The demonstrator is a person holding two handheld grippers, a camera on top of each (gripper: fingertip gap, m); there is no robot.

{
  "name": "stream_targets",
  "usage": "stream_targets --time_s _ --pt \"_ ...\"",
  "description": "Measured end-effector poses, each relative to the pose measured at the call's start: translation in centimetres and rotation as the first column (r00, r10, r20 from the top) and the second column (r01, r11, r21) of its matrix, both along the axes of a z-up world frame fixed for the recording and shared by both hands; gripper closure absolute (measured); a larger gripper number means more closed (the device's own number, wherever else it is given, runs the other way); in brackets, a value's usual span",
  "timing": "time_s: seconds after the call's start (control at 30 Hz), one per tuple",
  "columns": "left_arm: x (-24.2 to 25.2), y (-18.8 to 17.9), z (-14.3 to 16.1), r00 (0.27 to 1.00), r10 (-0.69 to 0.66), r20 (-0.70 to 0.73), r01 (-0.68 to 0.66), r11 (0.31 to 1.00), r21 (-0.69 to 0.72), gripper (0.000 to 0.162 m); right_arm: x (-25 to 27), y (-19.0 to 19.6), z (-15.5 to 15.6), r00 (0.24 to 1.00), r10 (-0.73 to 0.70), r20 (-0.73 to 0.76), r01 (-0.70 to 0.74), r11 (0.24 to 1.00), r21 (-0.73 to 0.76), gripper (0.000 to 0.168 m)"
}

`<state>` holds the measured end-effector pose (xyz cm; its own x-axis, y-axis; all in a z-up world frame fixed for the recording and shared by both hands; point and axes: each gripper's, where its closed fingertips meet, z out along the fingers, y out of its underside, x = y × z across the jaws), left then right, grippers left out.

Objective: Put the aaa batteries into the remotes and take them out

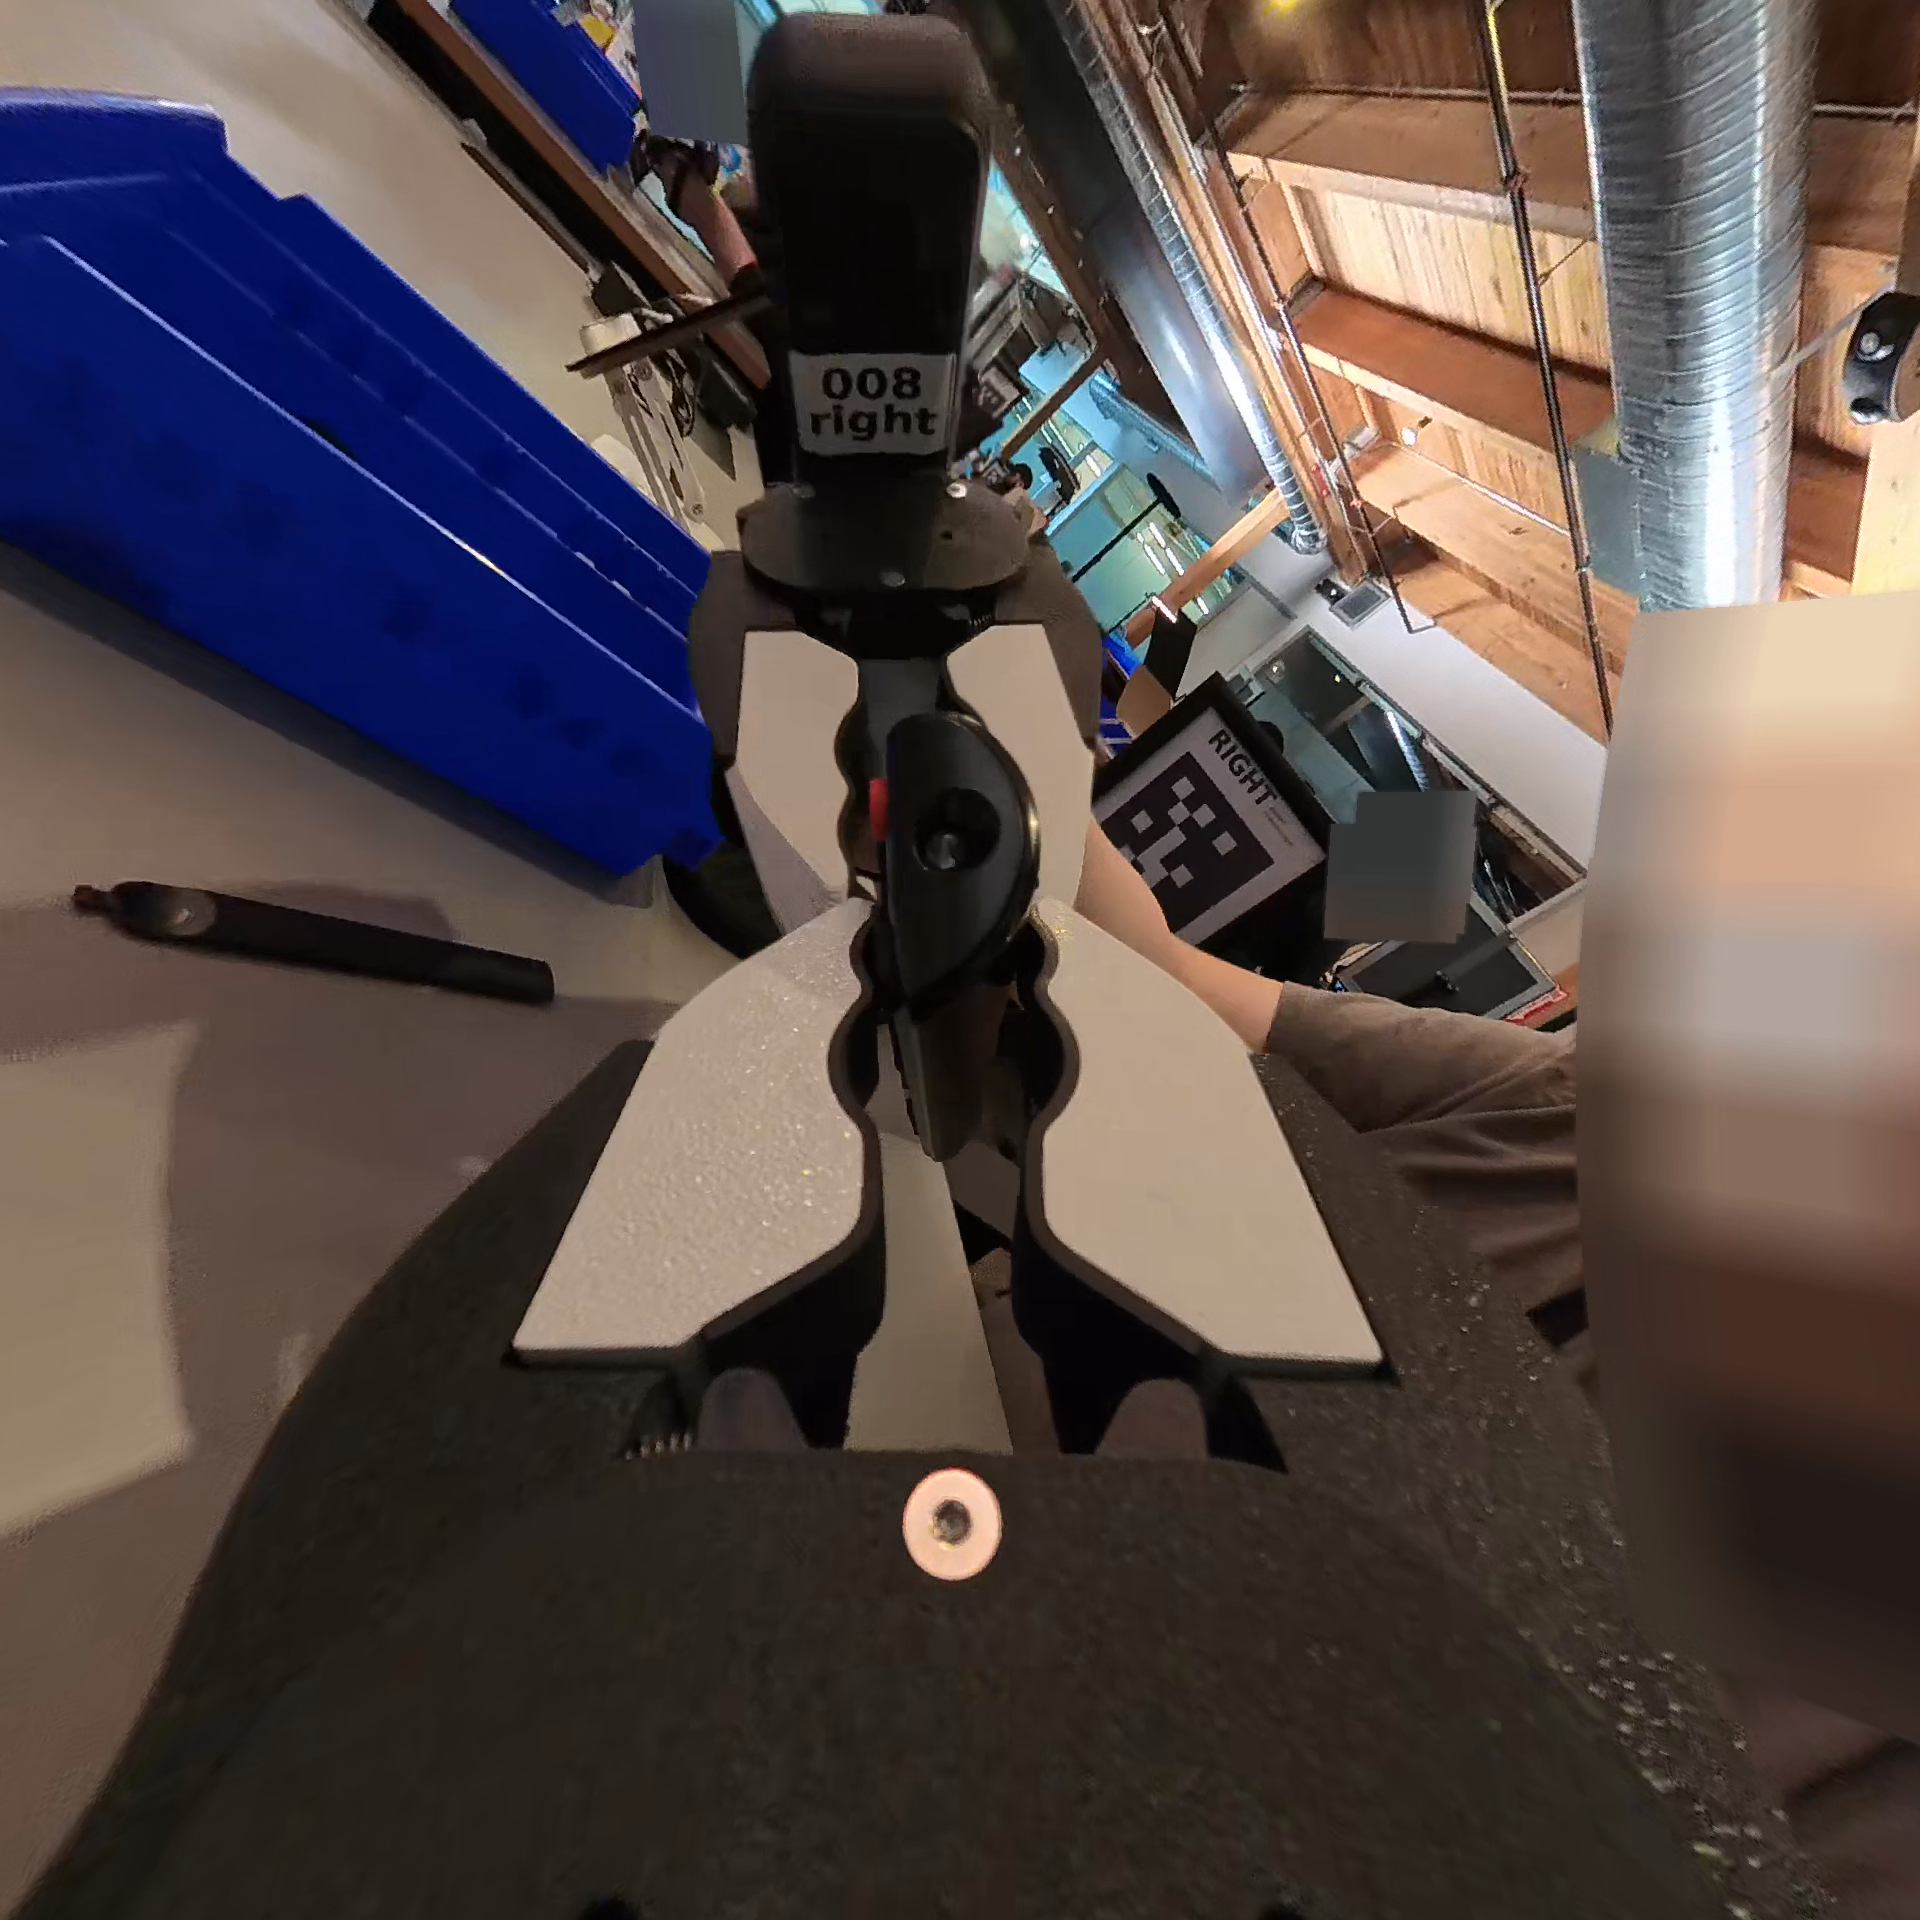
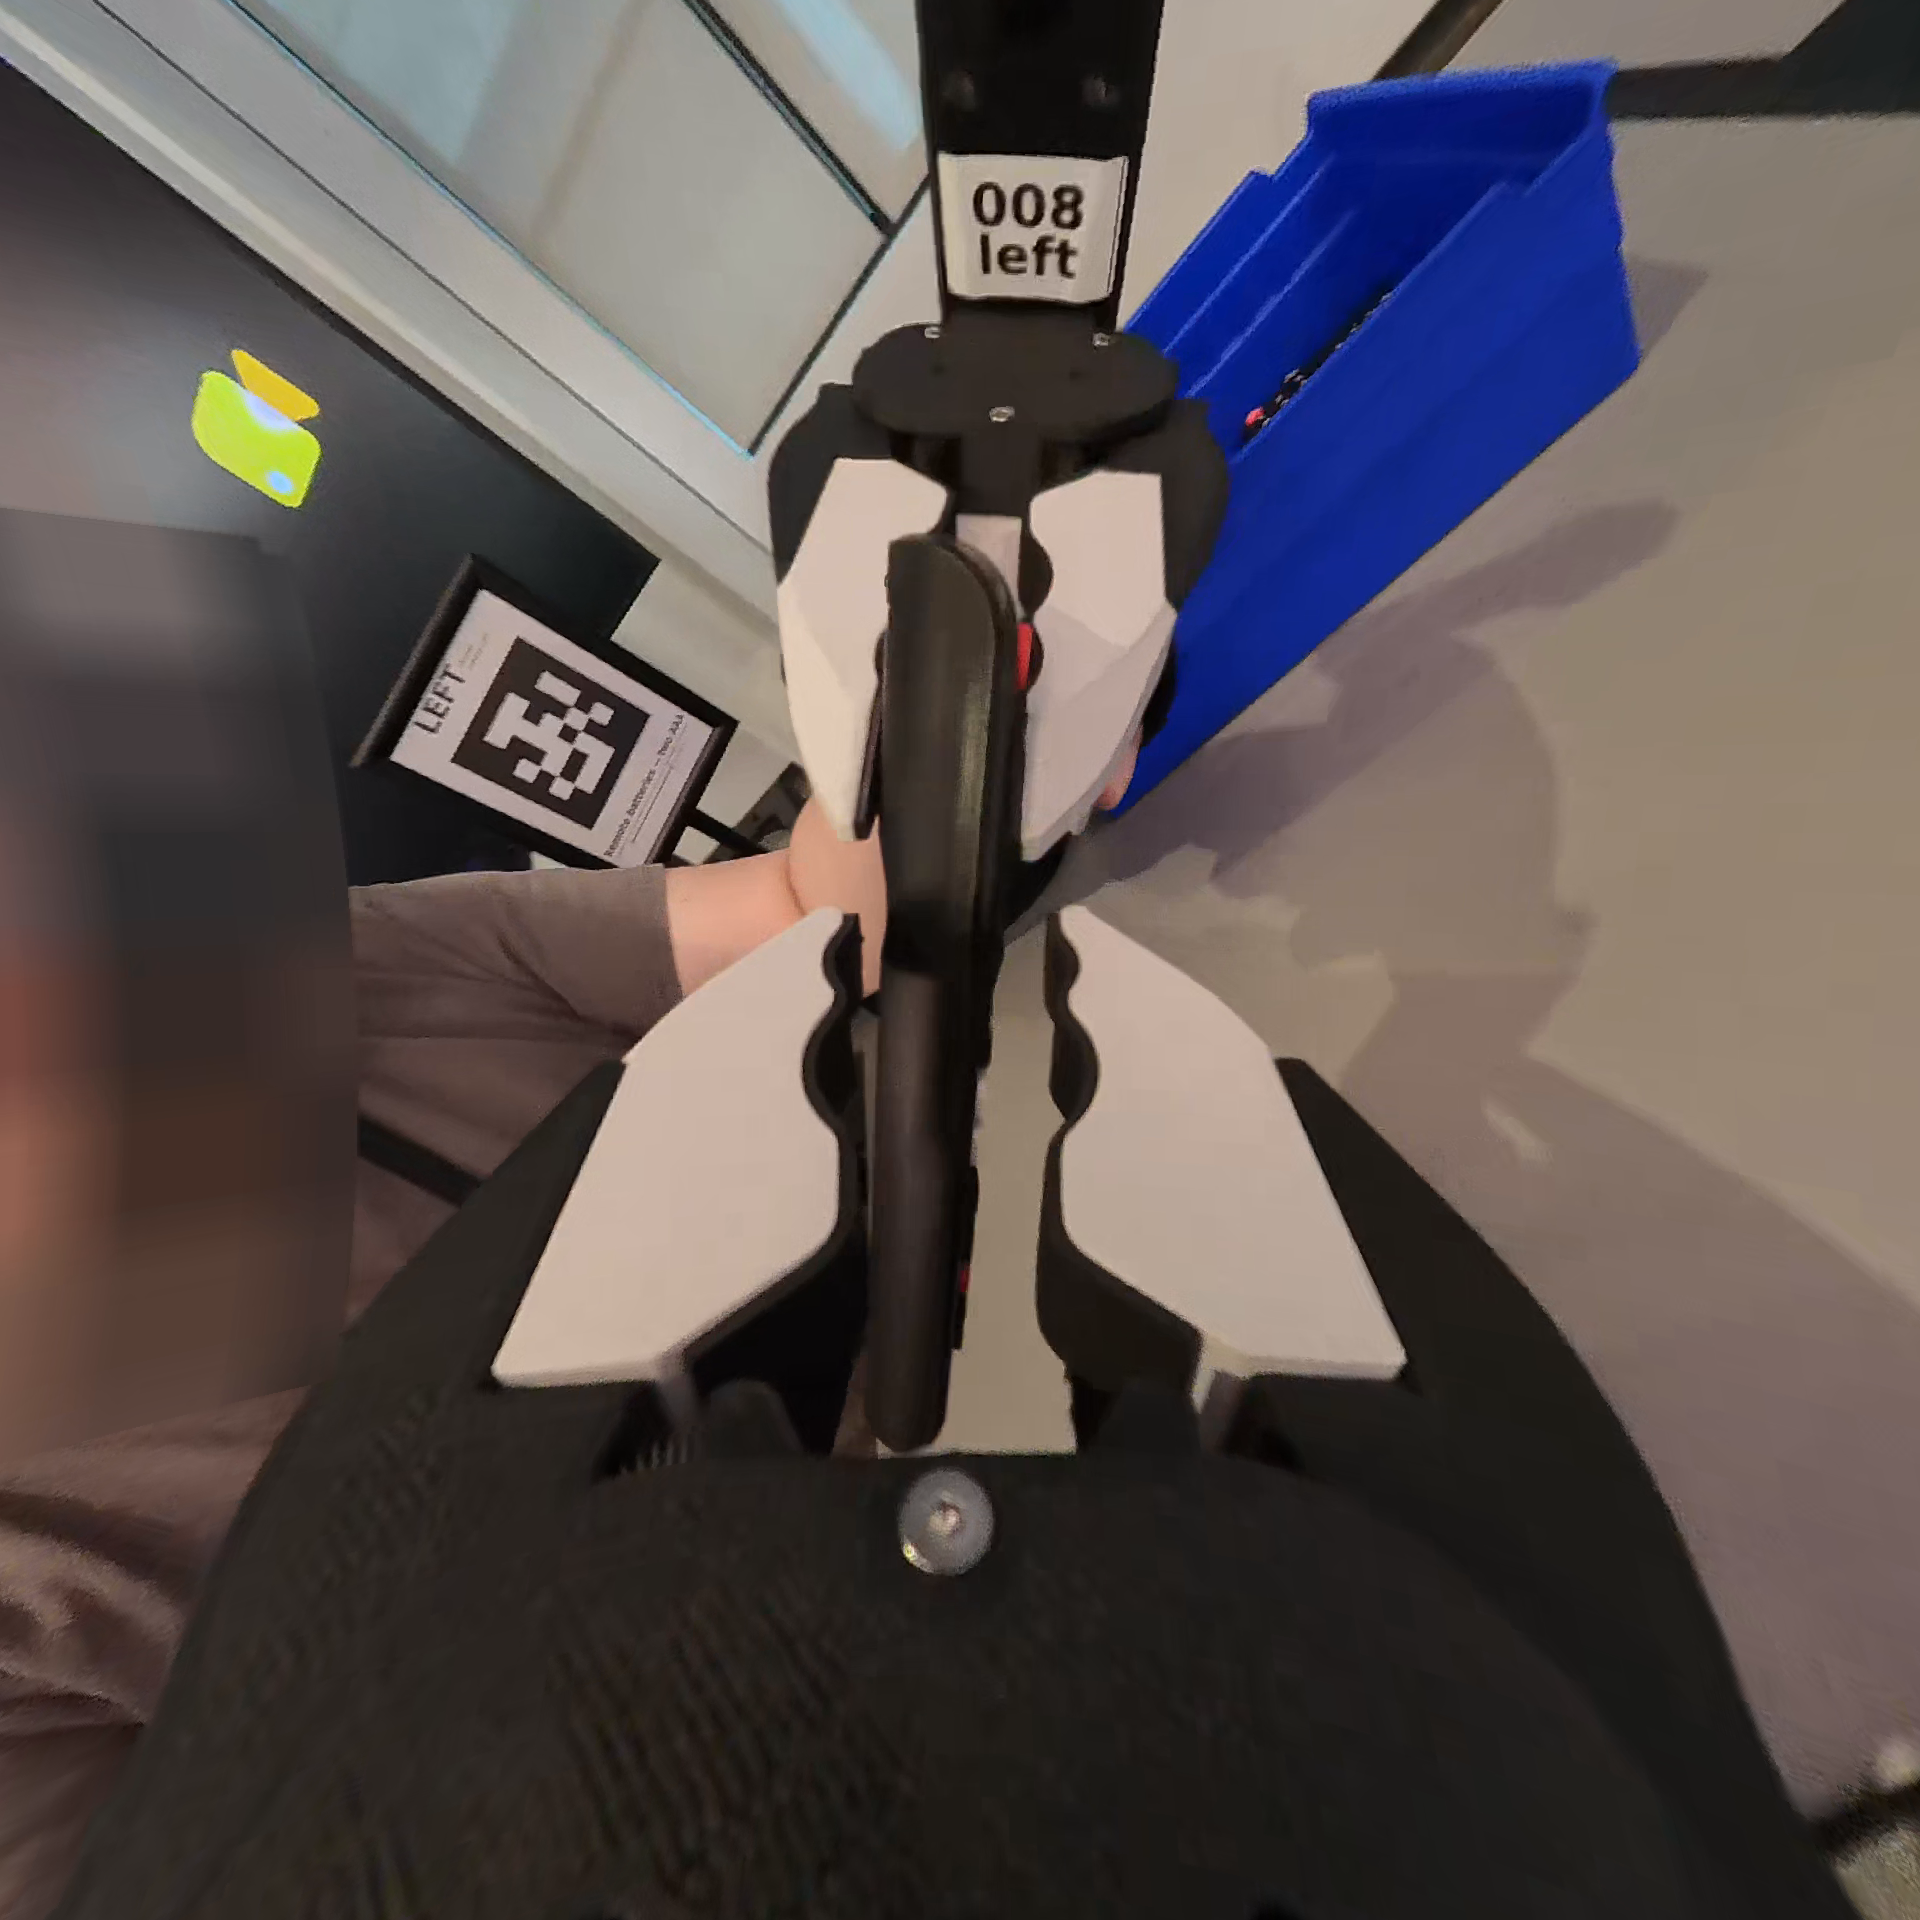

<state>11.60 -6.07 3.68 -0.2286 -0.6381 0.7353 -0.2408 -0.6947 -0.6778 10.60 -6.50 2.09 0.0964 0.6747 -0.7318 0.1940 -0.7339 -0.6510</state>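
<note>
left gripper (image 1: 951,1023) closed down on the near end of black remote (image 1: 951,935), held edge-on in the air; right gripper (image 2: 940,1049) looks narrowed onto the other end, contact unclear. second remote (image 1: 312,940) on table, blue bins (image 1: 343,582) behind. No batteries visible. Judging: regrip/handover step; next needs cover side exposed

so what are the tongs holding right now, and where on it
Both tongs face each other along one black remote, held edge-on. The left tongs close around one end, the right tongs around the other; actual contact can't be confirmed.
</note>
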Motion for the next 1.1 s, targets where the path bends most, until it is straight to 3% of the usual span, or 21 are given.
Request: stream_targets --time_s 0.1,0.33,0.6,0.7,0.87,0.97,1.1 --pt "0.2 -0.1 -0.7 1.0 -0.006 -0.031 0.007 1.0 0.021 0.139 -0.3 0.0 -0.5 0.999 0.018 -0.027 -0.019 0.999 -0.034 0.145" --pt "0.9 0.3 -1.9 0.997 0.013 -0.072 -0.012 1.0 0.009 0.139 -0.3 0.2 -1.9 1.0 0.004 -0.013 -0.005 0.999 -0.04 0.145" --pt "-0.3 4.1 -0.4 0.965 0.262 -0.011 -0.259 0.959 0.117 0.131 1.0 2.7 -1.6 0.982 -0.175 -0.066 0.174 0.985 -0.015 0.146" --pt "-1.3 5.0 0.3 0.945 0.328 0.007 -0.324 0.926 0.193 0.129 2.8 4.8 0.0 0.935 -0.305 -0.182 0.308 0.951 -0.014 0.146" --pt "0.6 2.8 -1.3 0.979 0.198 -0.05 -0.189 0.969 0.157 0.117 6.2 7.0 4.9 0.803 -0.423 -0.42 0.465 0.886 -0.004 0.146" --pt "2.0 1.5 -2.1 0.991 0.125 -0.052 -0.117 0.985 0.125 0.116 7.3 7.4 6.2 0.768 -0.447 -0.459 0.517 0.856 0.03 0.146" --pt "3.2 0.2 -2.0 0.998 0.057 0.003 -0.057 0.996 0.066 0.116 7.2 7.2 6.6 0.765 -0.429 -0.48 0.494 0.87 0.011 0.146"
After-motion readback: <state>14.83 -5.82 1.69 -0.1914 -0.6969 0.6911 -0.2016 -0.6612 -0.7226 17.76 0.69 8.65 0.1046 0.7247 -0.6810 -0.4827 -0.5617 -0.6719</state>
